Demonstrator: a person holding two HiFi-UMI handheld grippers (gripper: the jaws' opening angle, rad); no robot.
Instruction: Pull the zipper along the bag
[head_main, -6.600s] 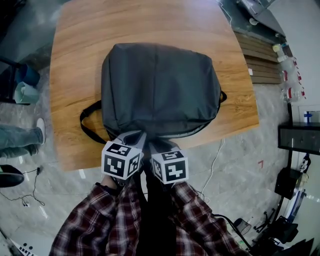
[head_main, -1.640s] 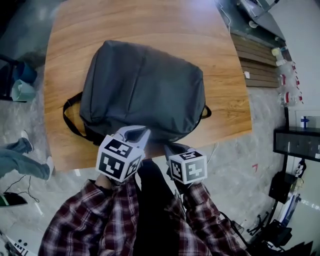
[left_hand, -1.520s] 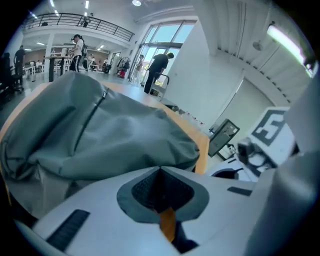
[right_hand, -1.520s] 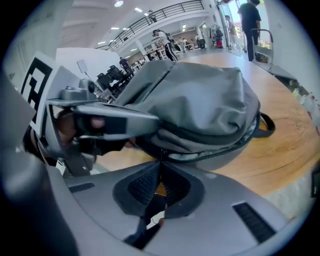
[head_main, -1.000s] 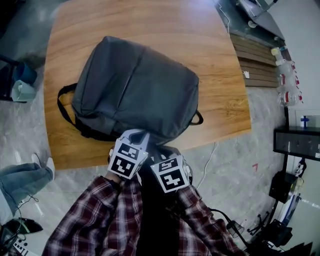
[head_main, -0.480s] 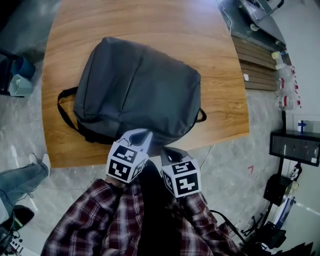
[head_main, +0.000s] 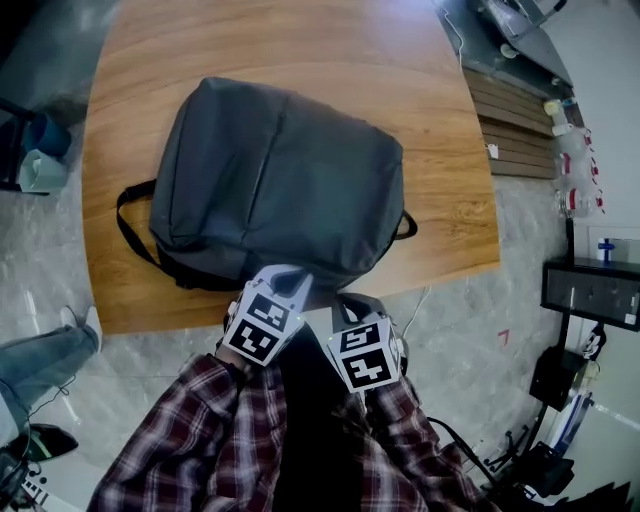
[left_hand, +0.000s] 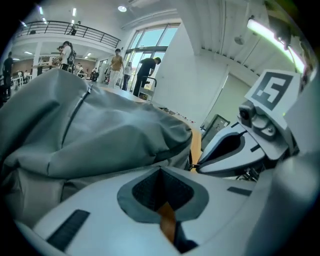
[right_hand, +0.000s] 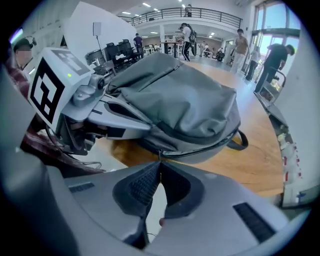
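Checking in on the zipper job: the bag (head_main: 280, 170) is lying flat on the bench (head_main: 440, 200), straight ahead of both tools, with its near edge right at their tips. The right tool (right_hand: 160, 164) is pinched shut, and there's a thin little tab caught at its tips. I'm fairly sure that's the zipper pull (right_hand: 159, 156), since it runs straight up into the dark zipper (right_hand: 197, 152) line that curves off to that tool's right, toward the strap loop (right_hand: 240, 140). The left tool (left_hand: 160, 171) is closed down too, just beside the right one and nosed up against a fold of bag fabric. I honestly can't tell whether it's got cloth pinched or is only touching it. So my read is that the grab is done and the pull itself is what's up next. That means dragging the right tool along the zipper line, keeping it low and in line with the track, while the left one braces the bag so it doesn't slide around on the bench.
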